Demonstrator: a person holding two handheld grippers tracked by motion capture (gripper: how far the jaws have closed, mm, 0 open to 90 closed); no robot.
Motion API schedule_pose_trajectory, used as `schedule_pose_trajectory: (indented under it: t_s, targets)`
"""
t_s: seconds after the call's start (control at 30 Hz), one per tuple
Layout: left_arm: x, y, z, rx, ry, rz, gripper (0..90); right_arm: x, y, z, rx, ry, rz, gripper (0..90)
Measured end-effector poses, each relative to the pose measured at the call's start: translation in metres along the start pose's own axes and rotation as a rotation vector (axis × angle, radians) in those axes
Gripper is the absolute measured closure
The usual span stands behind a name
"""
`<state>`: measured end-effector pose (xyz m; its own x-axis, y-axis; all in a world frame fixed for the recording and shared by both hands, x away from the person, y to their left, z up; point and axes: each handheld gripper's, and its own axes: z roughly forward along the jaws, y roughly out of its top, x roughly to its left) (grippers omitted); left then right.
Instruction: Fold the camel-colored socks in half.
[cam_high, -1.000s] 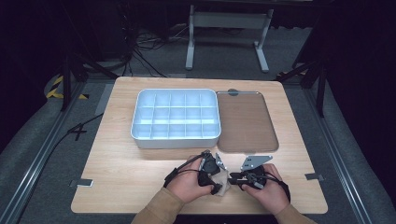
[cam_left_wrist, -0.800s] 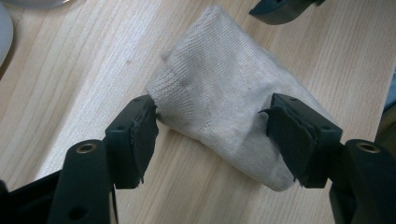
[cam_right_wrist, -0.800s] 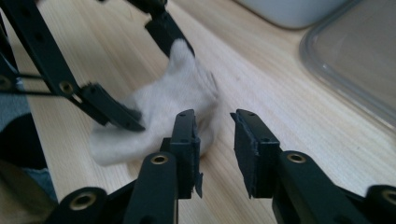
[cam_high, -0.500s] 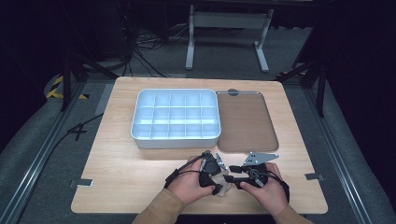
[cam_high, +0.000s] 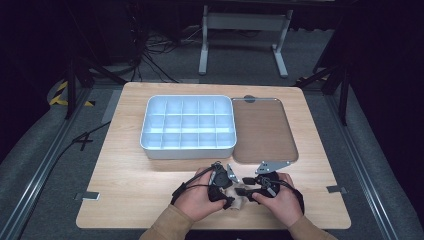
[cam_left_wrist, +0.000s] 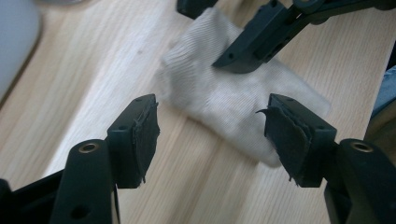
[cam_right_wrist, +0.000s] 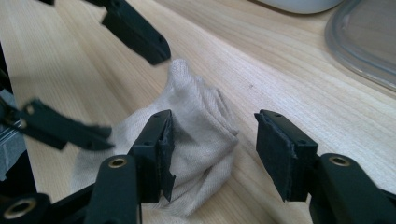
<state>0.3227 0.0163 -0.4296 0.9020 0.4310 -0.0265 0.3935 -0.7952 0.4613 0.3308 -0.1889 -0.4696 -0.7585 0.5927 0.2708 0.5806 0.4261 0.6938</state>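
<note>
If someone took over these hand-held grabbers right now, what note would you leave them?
Left gripper: open, nothing between the pads, aimed at the beige cloth.
Right gripper: jaws have just been opening; open over the same cloth, not pinching it.
The cloth lies crumpled on the table, near the front edge, between both hands.
White divided box and tray hold nothing.
Left: grip the cloth again.

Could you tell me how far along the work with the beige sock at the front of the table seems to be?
Early. The beige sock lies crumpled on the table. Both the left gripper and the right gripper stand open over it, the right one's jaws having just opened, gripping nothing. The white divided box looks empty, so any folding and stowing appears left.
</note>
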Motion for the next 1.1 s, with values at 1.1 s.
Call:
schedule_pose_trajectory:
  t_s: [1.1]
  targets:
    - [0.020,-0.025,-0.032,-0.055,0.073,-0.112,37.2,0.002,0.012,0.010,0.079,0.188,-0.023,78.7]
